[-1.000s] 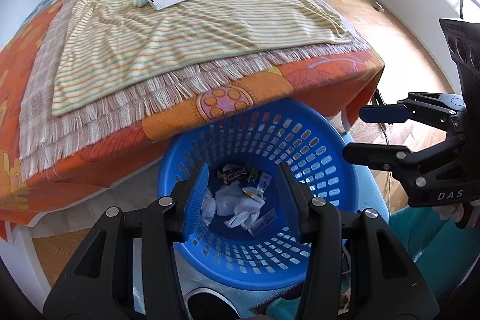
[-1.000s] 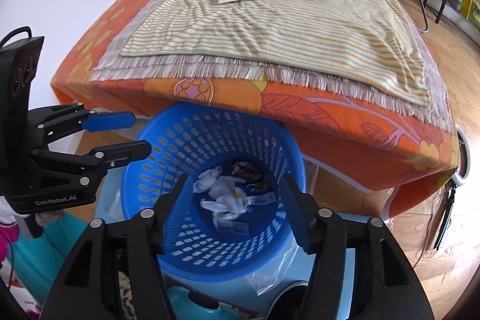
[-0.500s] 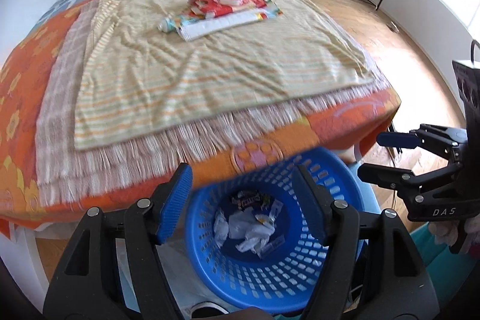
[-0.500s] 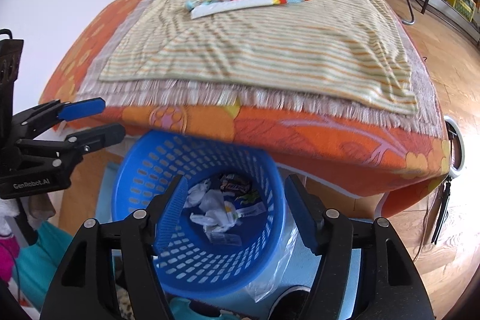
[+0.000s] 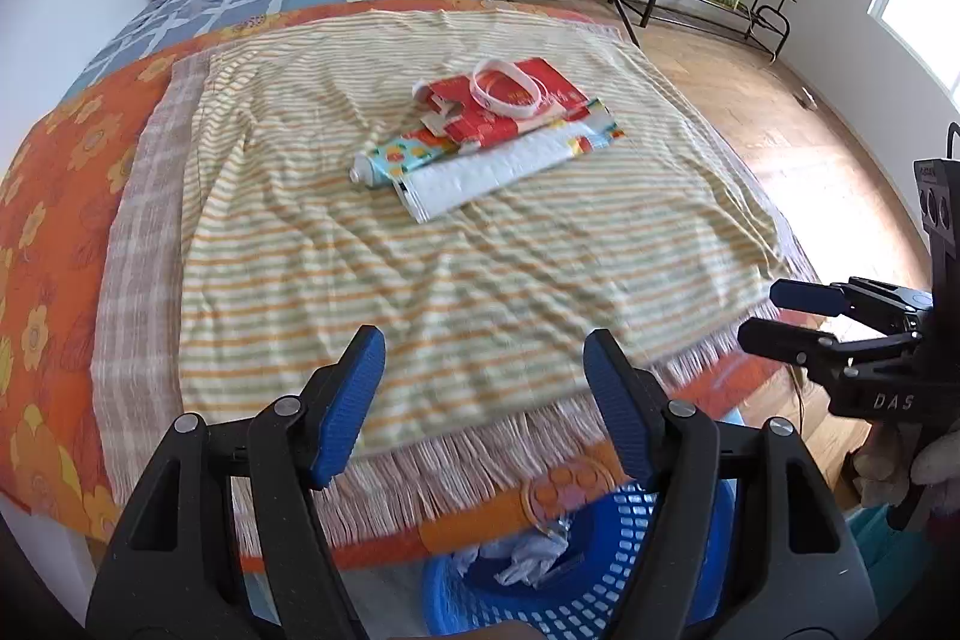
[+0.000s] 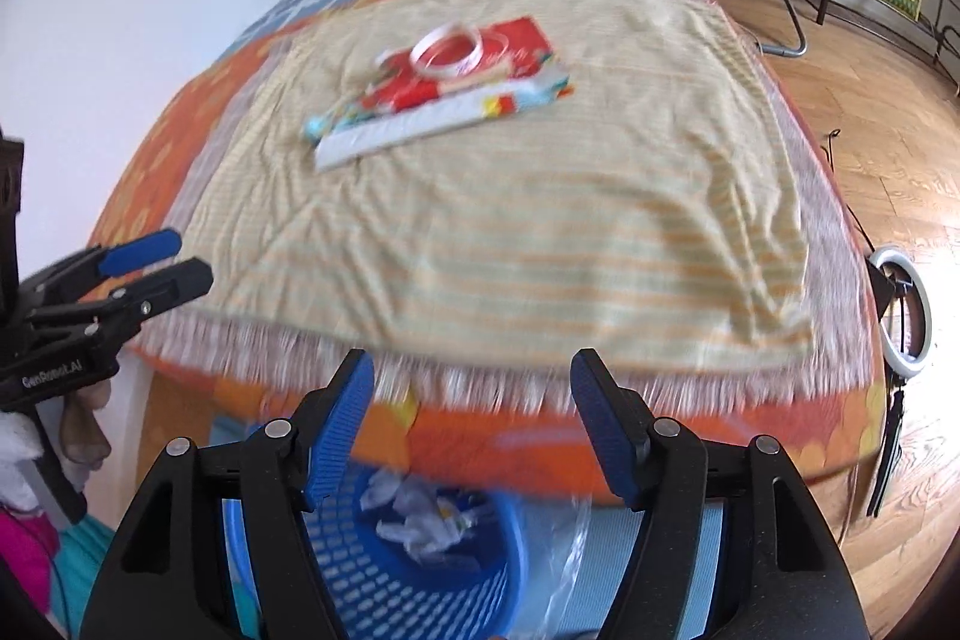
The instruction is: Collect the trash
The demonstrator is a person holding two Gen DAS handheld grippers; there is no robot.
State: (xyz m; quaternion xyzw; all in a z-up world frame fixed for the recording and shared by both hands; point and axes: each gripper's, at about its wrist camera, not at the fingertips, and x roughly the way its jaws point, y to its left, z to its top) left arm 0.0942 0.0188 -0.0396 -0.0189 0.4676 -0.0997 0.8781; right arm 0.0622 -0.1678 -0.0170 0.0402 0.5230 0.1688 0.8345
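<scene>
- The remaining trash lies far across the striped blanket: a red wrapper under a white ring, a tube and a white pouch.
- We judge we are reaching for it; the blue basket sits near, below the bed edge.
- Our left gripper and right gripper are both wide and empty.
- Next, we extend forward over the pile.

blue basket half hidden under bed edge, right view blurred
</scene>
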